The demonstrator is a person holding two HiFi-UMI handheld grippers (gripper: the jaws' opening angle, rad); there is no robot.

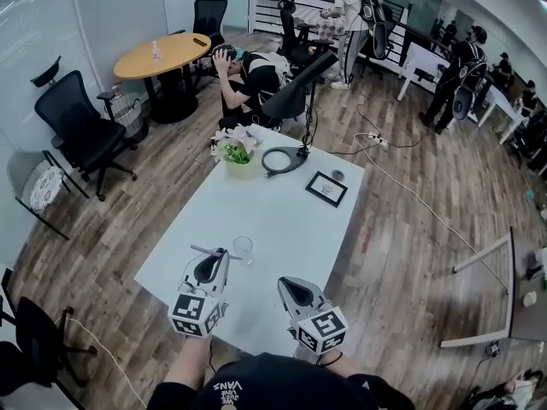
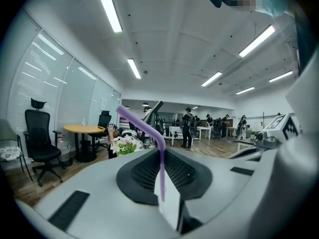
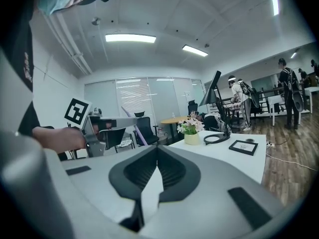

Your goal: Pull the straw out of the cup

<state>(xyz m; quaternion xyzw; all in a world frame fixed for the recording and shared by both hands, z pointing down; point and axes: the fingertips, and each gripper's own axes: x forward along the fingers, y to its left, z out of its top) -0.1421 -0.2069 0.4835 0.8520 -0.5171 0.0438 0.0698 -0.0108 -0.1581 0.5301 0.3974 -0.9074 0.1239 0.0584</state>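
My left tongs (image 1: 219, 258) were clamped on the purple straw (image 1: 205, 249). In the left gripper view the jaws stood pinched together on the straw (image 2: 149, 130), which rose from the middle of the frame and bent away toward the upper left. From the head view, the straw sat just left of the clear cup (image 1: 243, 249) and looked free of it, though I couldn't be certain its lower end was above the rim. The cup stood upright on the white table (image 1: 291, 212) in the lower middle of the frame, near the front edge. I judged the pulling-out as good as done.

My right tongs (image 1: 285, 284) sat at lower centre-right with their jaws together on nothing; the right gripper view showed only the closed pads (image 3: 147, 185).

What worried me was the hold itself. The jaws gripped a thin, smooth tube near one end, so most of its length stuck out past them; any quick swing could make it pivot or slide out and drop onto the table or the floor. The cup was just beside my left tongs, and nothing steadied it. A careless sideways move of either tool could tip it or nudge it toward the edge.
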